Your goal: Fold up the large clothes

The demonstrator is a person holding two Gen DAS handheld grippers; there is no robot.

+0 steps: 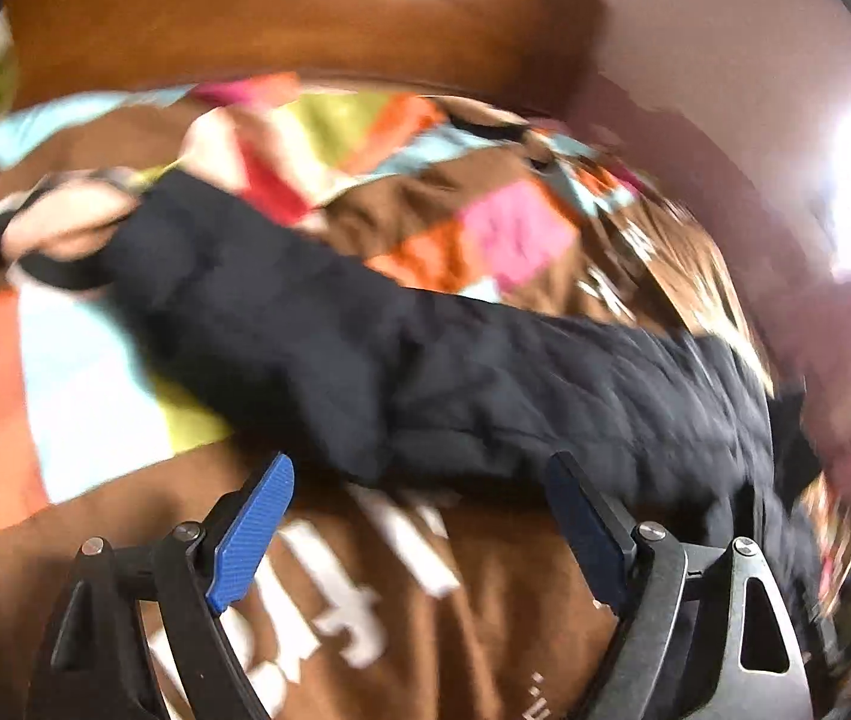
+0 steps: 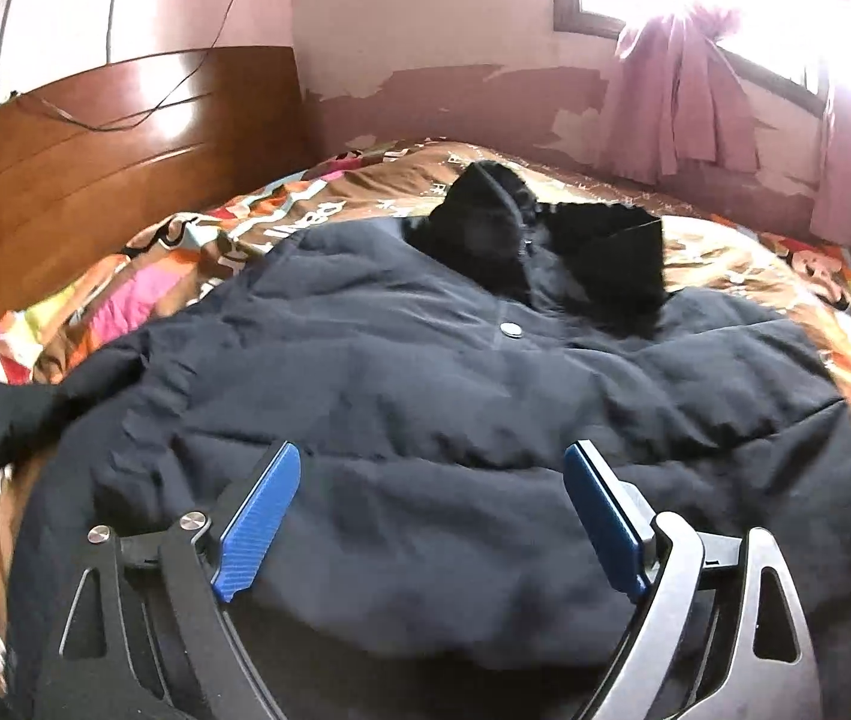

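A large dark navy padded jacket (image 2: 455,396) lies spread front-up on the bed, its black furry hood (image 2: 545,240) at the far end and a silver snap (image 2: 511,329) below the collar. My right gripper (image 2: 431,468) is open and empty, just above the jacket's lower body. In the blurred left wrist view one sleeve (image 1: 317,312) stretches out to the left across the quilt, its cuff (image 1: 65,264) at the far left. My left gripper (image 1: 425,480) is open and empty, at the near edge of that sleeve.
A colourful patchwork quilt (image 2: 143,276) with a brown lettered panel (image 1: 365,600) covers the bed. A wooden headboard (image 2: 95,168) stands on the left. A pink wall, a pink curtain (image 2: 683,108) and a bright window are beyond the bed.
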